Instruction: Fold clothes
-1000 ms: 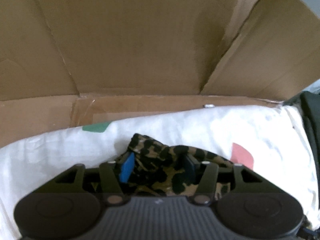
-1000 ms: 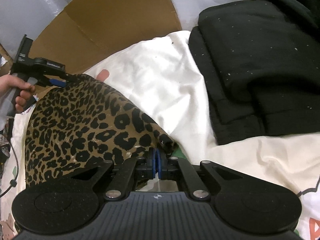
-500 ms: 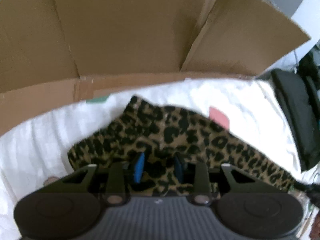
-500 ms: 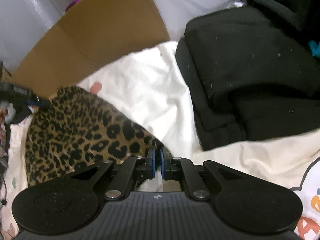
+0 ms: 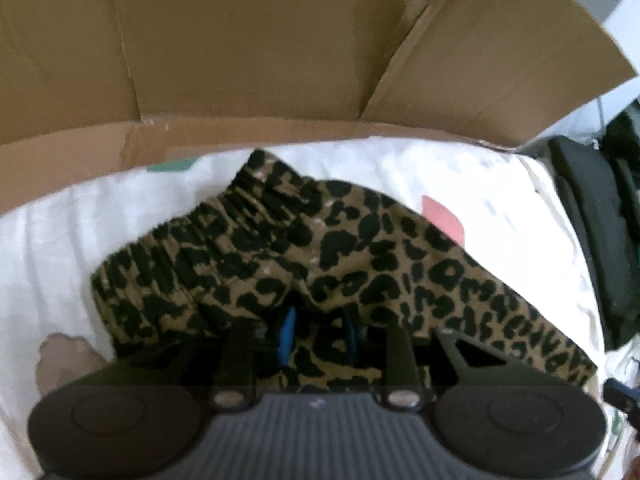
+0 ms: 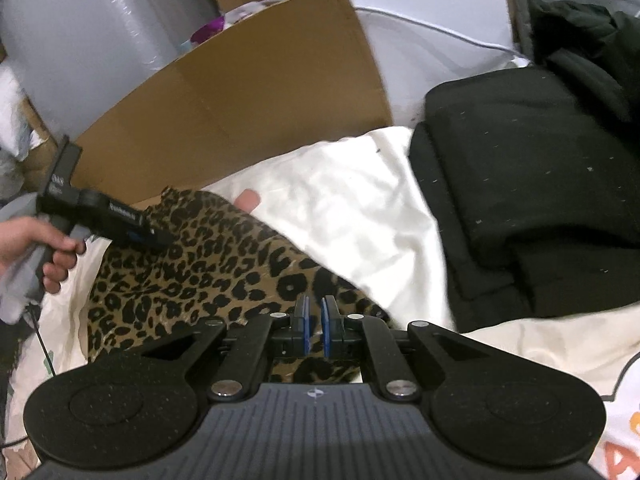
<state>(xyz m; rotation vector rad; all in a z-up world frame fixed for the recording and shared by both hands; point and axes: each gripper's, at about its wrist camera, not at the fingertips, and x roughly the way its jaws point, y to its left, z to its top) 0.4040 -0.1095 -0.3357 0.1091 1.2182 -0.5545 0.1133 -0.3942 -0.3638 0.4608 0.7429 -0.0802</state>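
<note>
Gripping leopard-print garment [image 5: 360, 256] with both grippers | left gripper [image 5: 318, 338]: jaws closing, fabric between them | right gripper [image 6: 315, 326]: narrow, pinching garment edge | garment on white sheet [image 6: 344, 200], near cardboard box [image 5: 260, 48]

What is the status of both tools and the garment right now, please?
Left tool closing on the waistband end of the leopard-print fabric garment. Right tool shut on its other end. Folded black garment pile lies alongside, apart.

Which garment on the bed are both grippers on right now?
The leopard-print garment, patterned tan and black; the folded black clothes lie untouched beside it.
</note>
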